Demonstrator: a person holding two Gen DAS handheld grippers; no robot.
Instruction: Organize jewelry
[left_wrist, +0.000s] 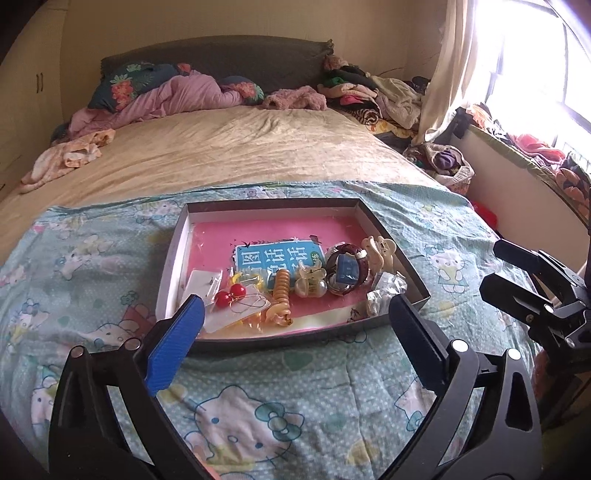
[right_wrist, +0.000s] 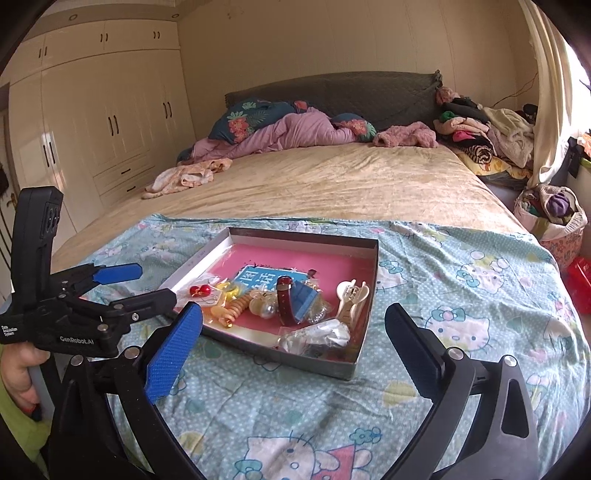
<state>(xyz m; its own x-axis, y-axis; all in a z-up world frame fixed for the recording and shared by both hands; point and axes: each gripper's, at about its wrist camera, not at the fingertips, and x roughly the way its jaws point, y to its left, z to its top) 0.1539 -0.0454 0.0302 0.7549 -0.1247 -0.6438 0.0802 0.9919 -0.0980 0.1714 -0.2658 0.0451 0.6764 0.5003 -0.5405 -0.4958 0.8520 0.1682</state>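
Note:
A shallow grey box (left_wrist: 177, 243) with a pink floor sits on the Hello Kitty blanket; it also shows in the right wrist view (right_wrist: 371, 291). In it lie red cherry earrings (left_wrist: 231, 294) (right_wrist: 200, 290), an orange spiral hair tie (left_wrist: 282, 286) (right_wrist: 236, 307), a dark red watch (left_wrist: 345, 271) (right_wrist: 285, 300), a cream claw clip (left_wrist: 380, 251) (right_wrist: 351, 295) and a foil-wrapped piece (left_wrist: 386, 291) (right_wrist: 317, 338). My left gripper (left_wrist: 295, 314) (right_wrist: 147, 284) is open and empty at the box's near edge. My right gripper (right_wrist: 293, 332) (left_wrist: 506, 266) is open and empty, just before the box.
The blanket (left_wrist: 277, 406) covers the near end of a bed with a beige sheet (left_wrist: 229, 147). Pillows and pink bedding (left_wrist: 177, 92) lie at the headboard, clothes piles (left_wrist: 369, 96) at the right. A wardrobe (right_wrist: 110, 122) stands left.

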